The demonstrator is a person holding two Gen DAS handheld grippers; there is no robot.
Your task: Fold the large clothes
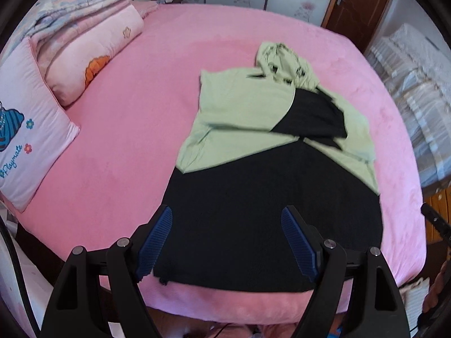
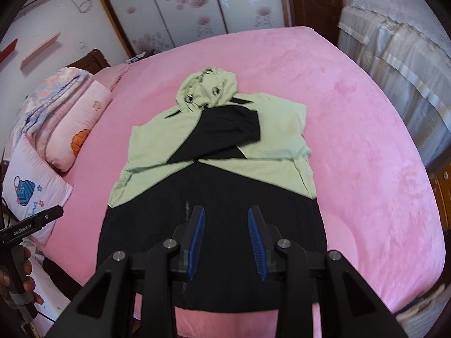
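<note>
While both grippers hang above the near hem of the hooded jacket [image 2: 214, 186], nothing is caught yet, and this is where the trouble can begin. The jacket lies flat on the pink bed [image 2: 366, 140], hood [image 2: 207, 88] pointing away from the person, both sleeves already crossed over the chest, the black sleeve [image 2: 225, 129] on top. The left gripper [image 1: 227, 242] stands wide apart and empty, its blue pads over the left corner of the black hem [image 1: 239, 278]; the right gripper [image 2: 227, 242] is half closed, with only air between its pads, over the middle of the same hem. I judge that the next step is to take the hem and carry it toward the hood. If the right gripper comes down so narrow, it may pinch only the top layer, so the front lifts and the back stays on the bed. It also sits nearer the middle of the hem than the right corner, so that corner may hang and drag, and the fold becomes crooked. The crossed sleeves beyond the hem are loose; a quick pull on the hem may shift them off the chest. The hem lies close to the bed's near edge, so a missed grip may push the cloth over that edge. The pillow [image 1: 31, 129] and folded quilt [image 1: 84, 45], far left of the jacket, are no danger.
</note>
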